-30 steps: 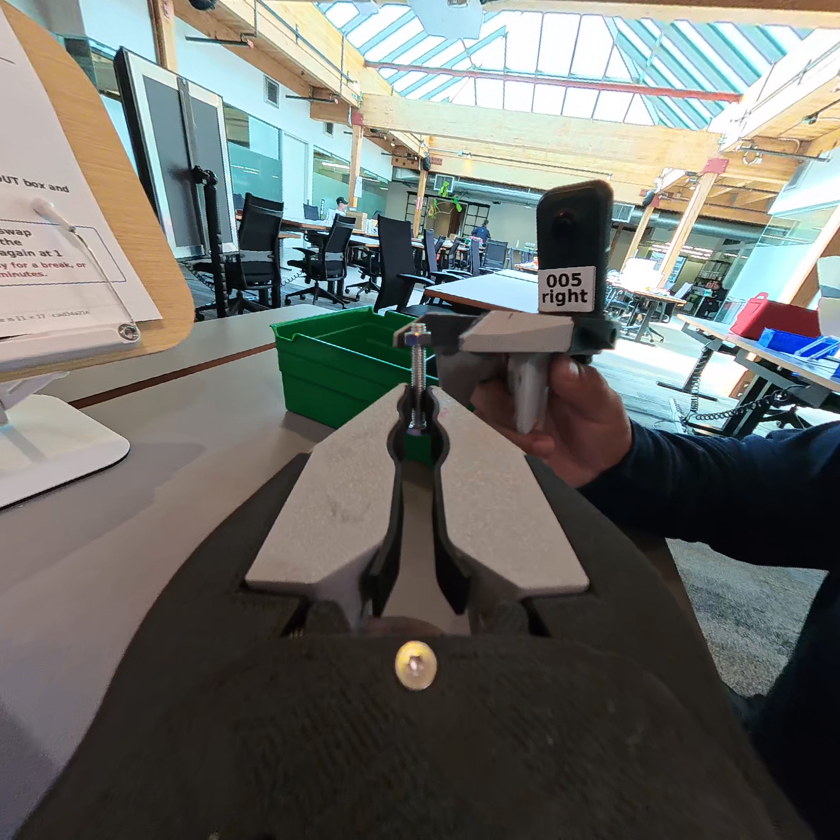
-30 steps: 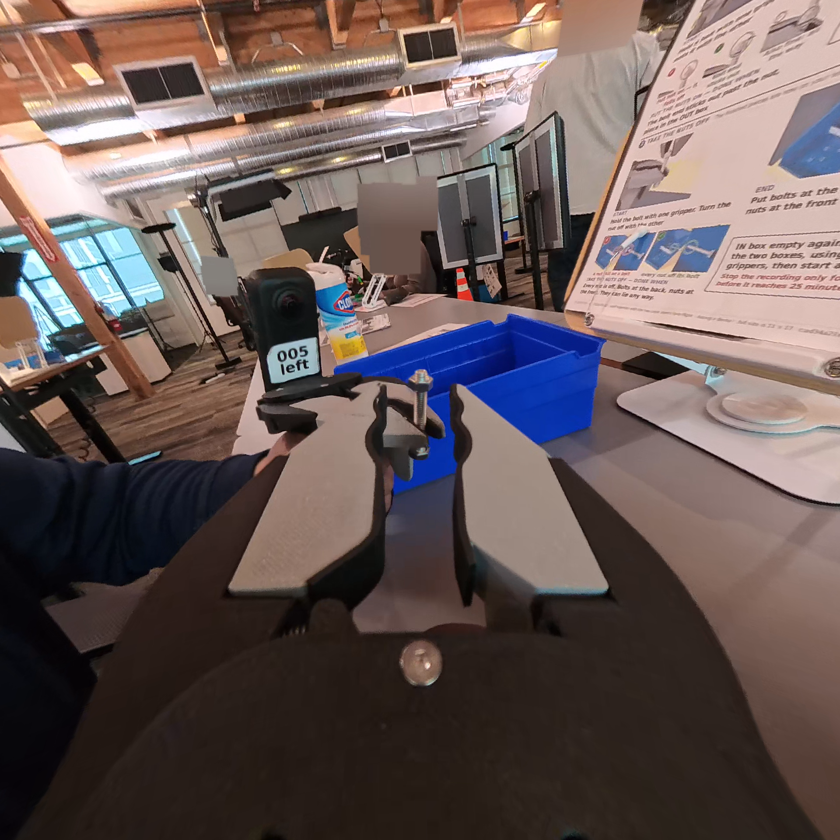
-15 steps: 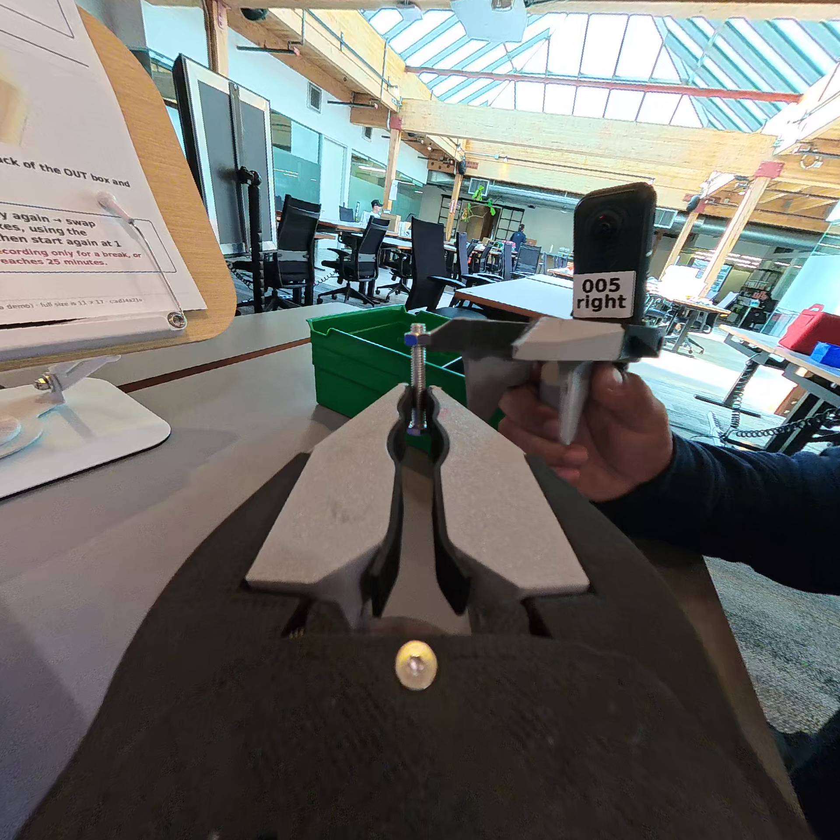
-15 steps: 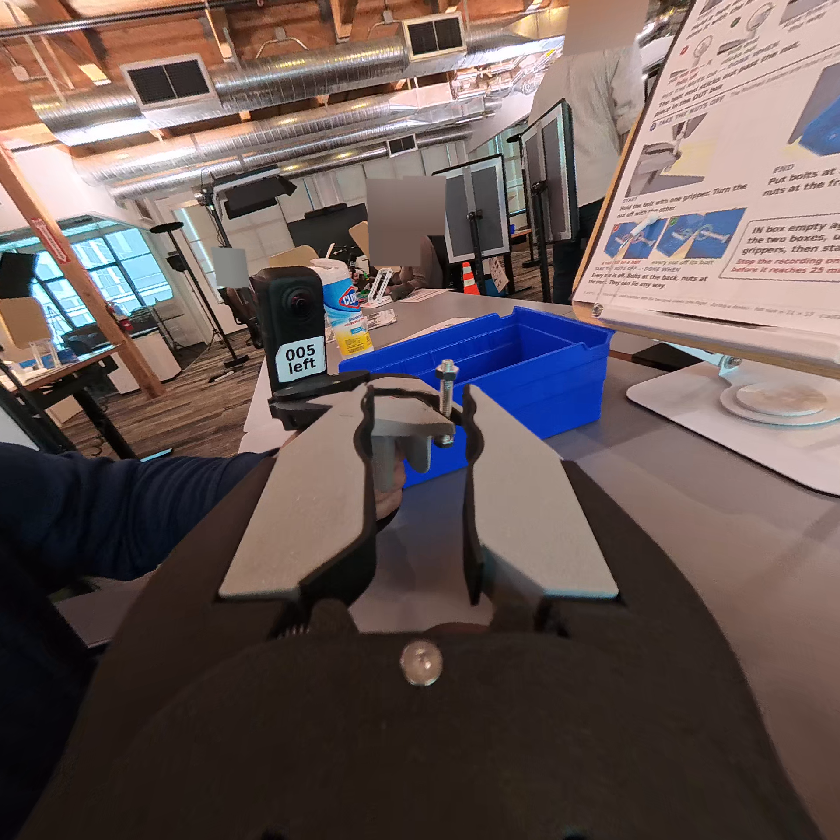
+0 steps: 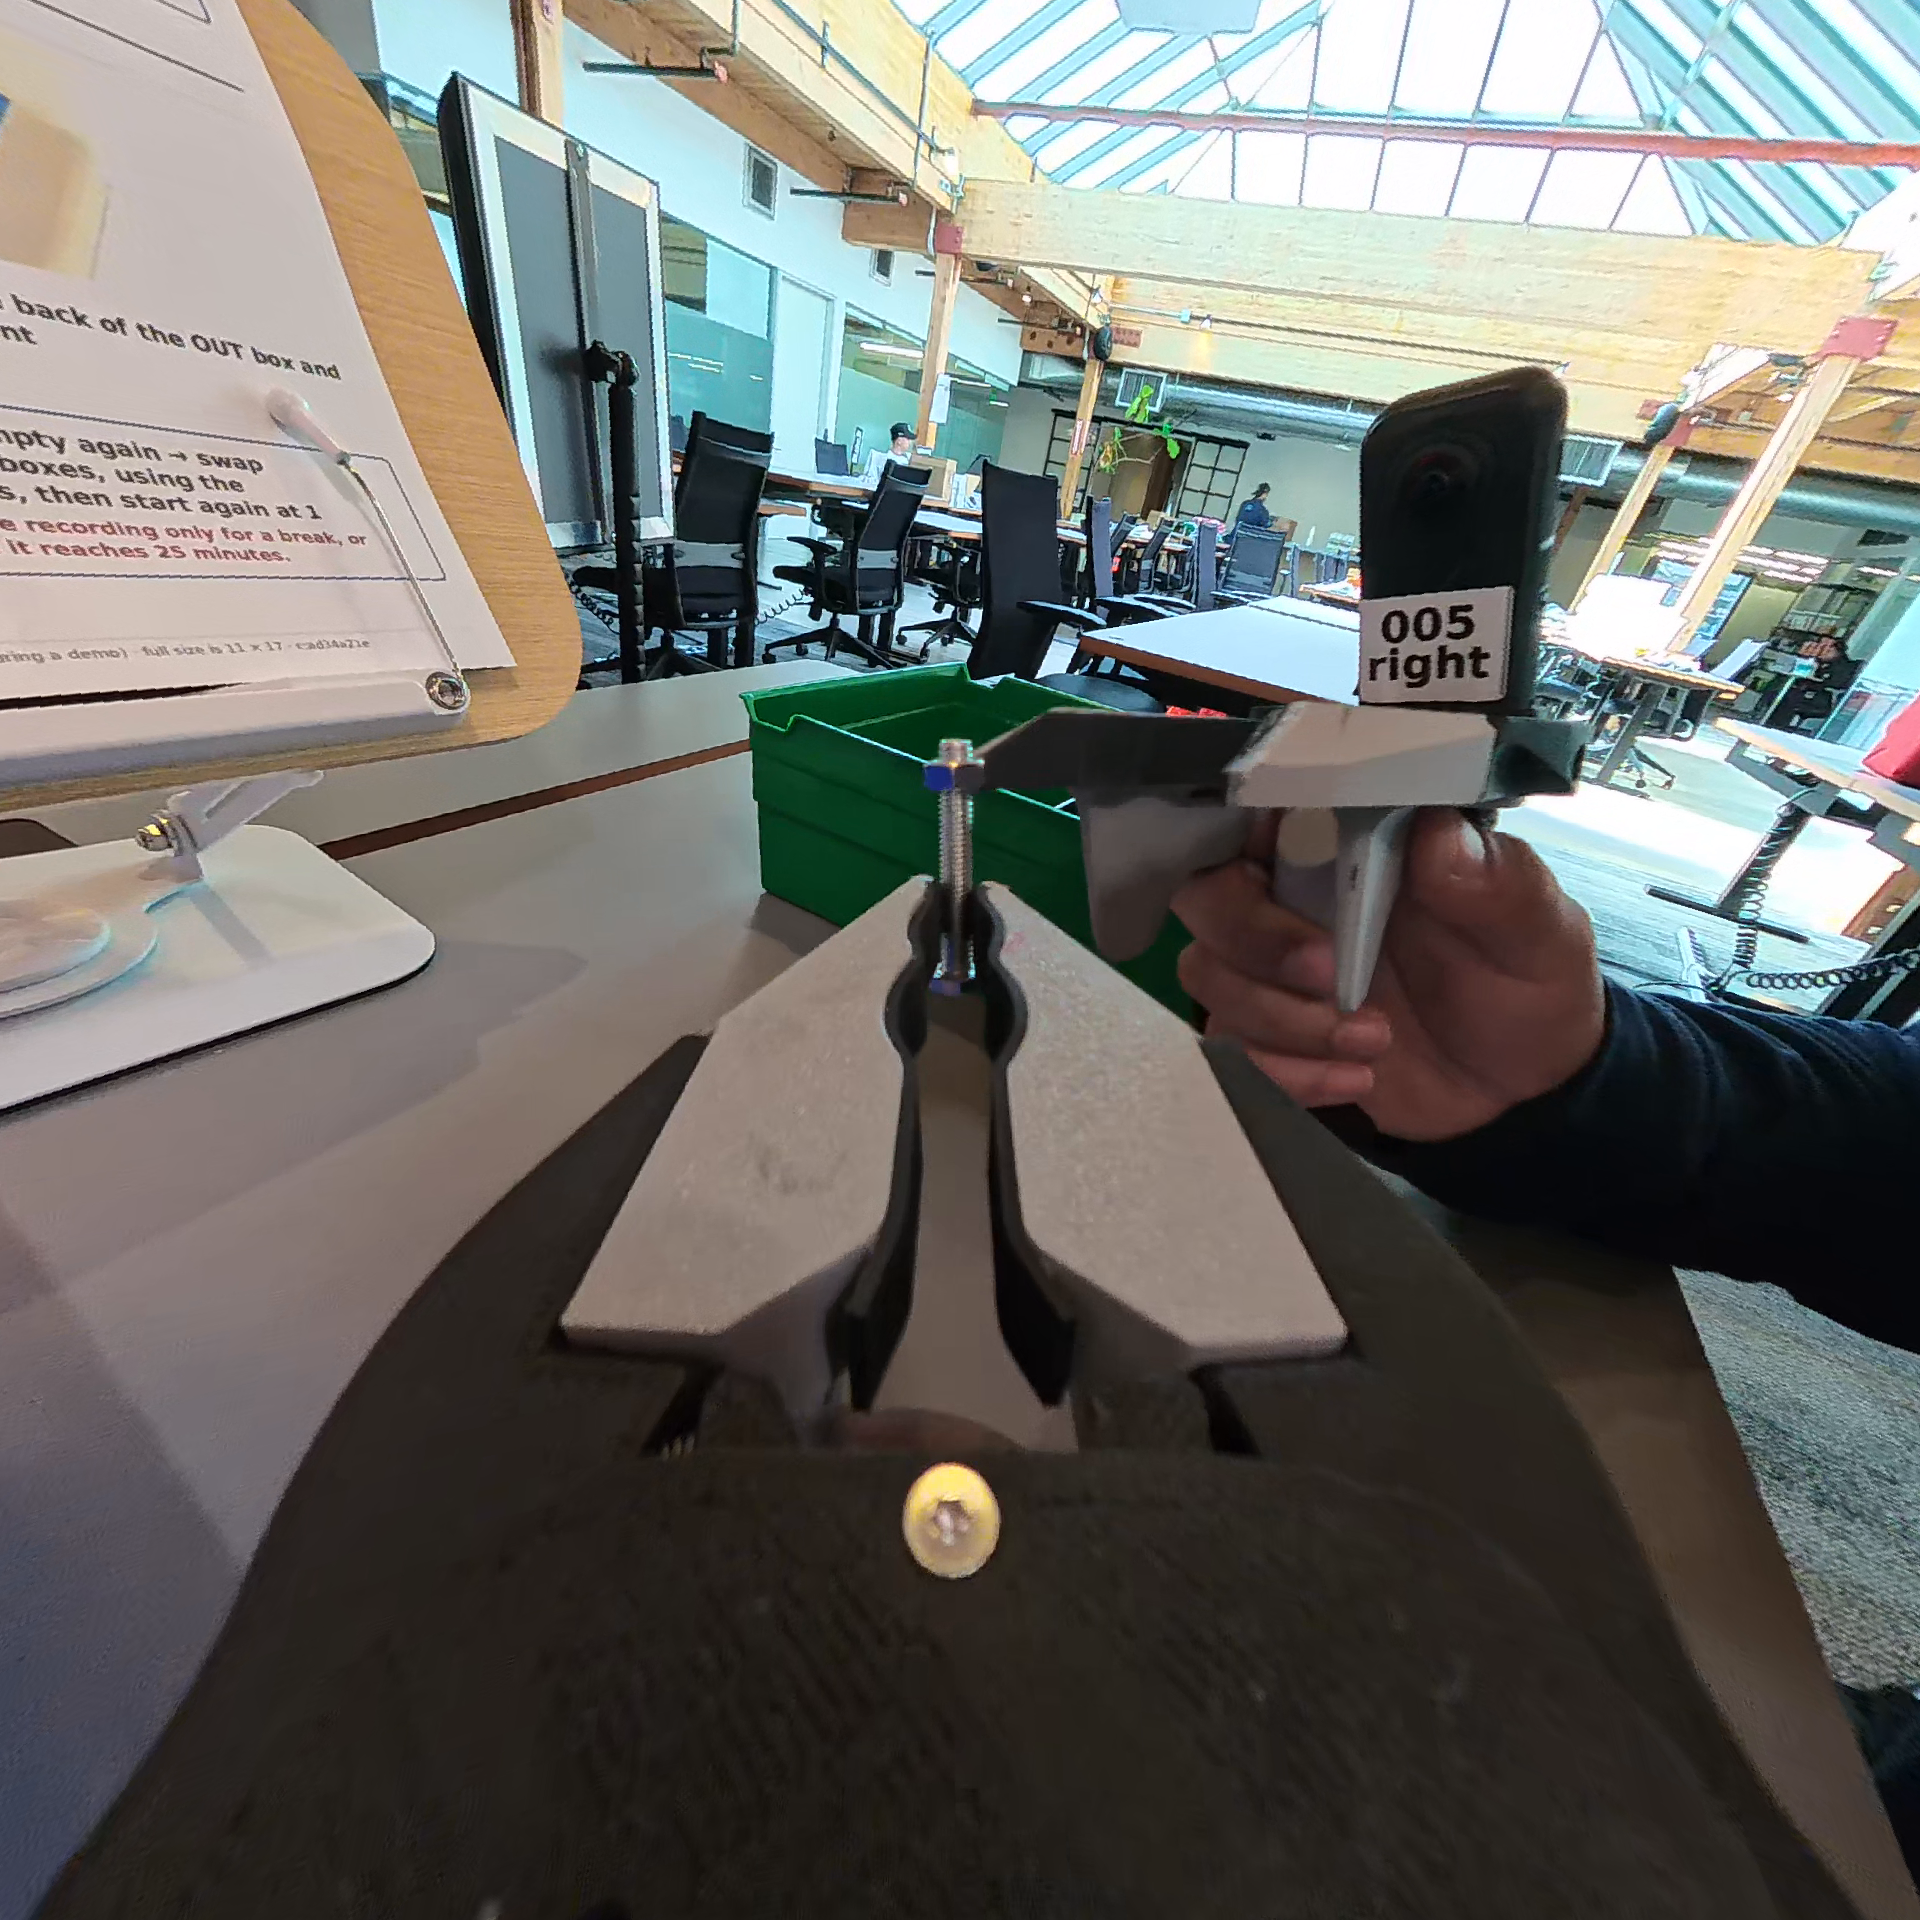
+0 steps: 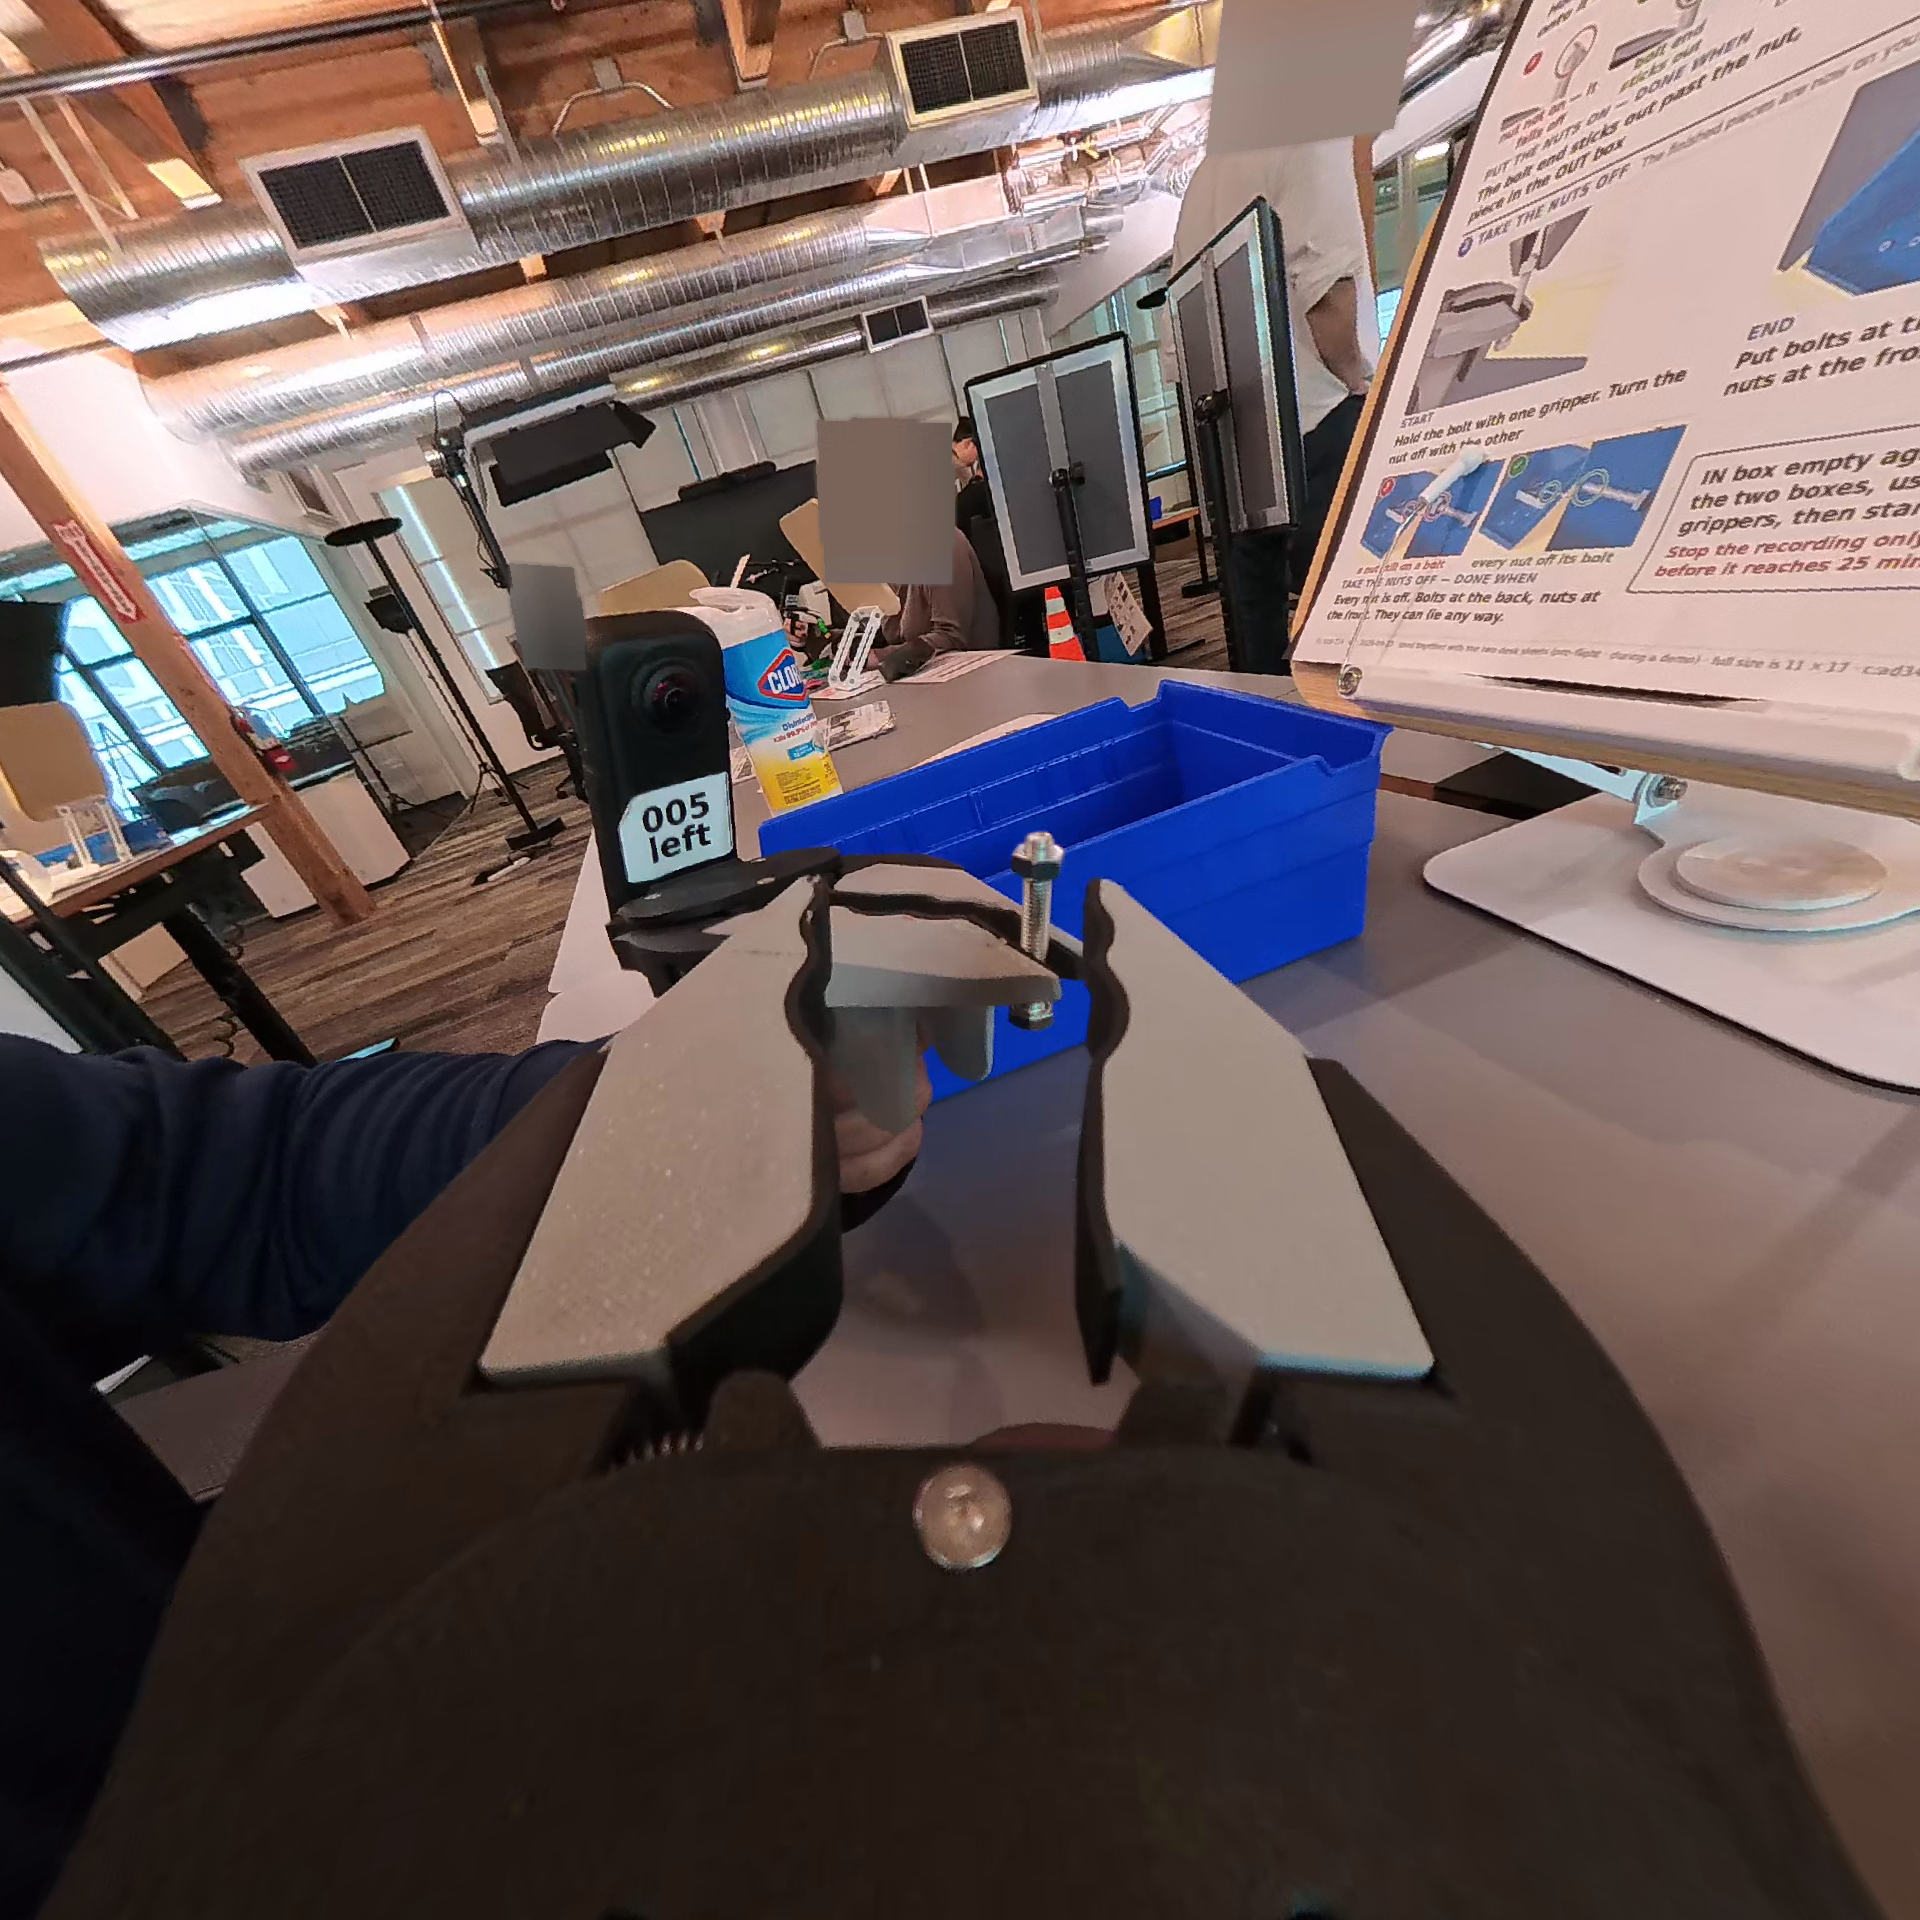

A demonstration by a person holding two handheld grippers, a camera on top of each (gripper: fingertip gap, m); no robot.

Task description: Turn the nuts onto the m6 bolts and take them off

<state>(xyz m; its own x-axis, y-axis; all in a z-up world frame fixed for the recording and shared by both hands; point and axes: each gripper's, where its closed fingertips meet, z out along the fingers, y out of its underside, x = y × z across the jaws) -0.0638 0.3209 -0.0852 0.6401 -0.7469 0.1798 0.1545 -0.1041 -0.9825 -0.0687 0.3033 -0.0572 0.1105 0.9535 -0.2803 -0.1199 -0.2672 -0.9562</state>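
Note:
My left gripper (image 5: pixel 954 920) is shut on the lower part of a silver M6 bolt (image 5: pixel 954 852) and holds it upright above the grey table (image 5: pixel 520 987). A nut (image 5: pixel 954 775) sits near the bolt's top end. My right gripper (image 6: pixel 951 940) is open, with its fingers on either side of the bolt (image 6: pixel 1036 925) and apart from it. The nut (image 6: pixel 1036 854) stands just above its fingertips. In the left wrist view the right gripper (image 5: pixel 1003 761) reaches in from the right at nut height. In the right wrist view the left gripper (image 6: pixel 1023 982) comes in from the left.
A green bin (image 5: pixel 862 800) stands behind the bolt in the left wrist view. A blue bin (image 6: pixel 1195 831) stands behind it in the right wrist view. An instruction board on a white stand (image 6: pixel 1662 914) is at the table's side. A person's hand (image 5: pixel 1455 997) holds the right gripper. Both grippers' tips are close together, under 4 cm apart.
My right gripper's fingers have spread wider, and the bolt now sits nearer its right finger. My left gripper has kept its hold on the upright bolt.

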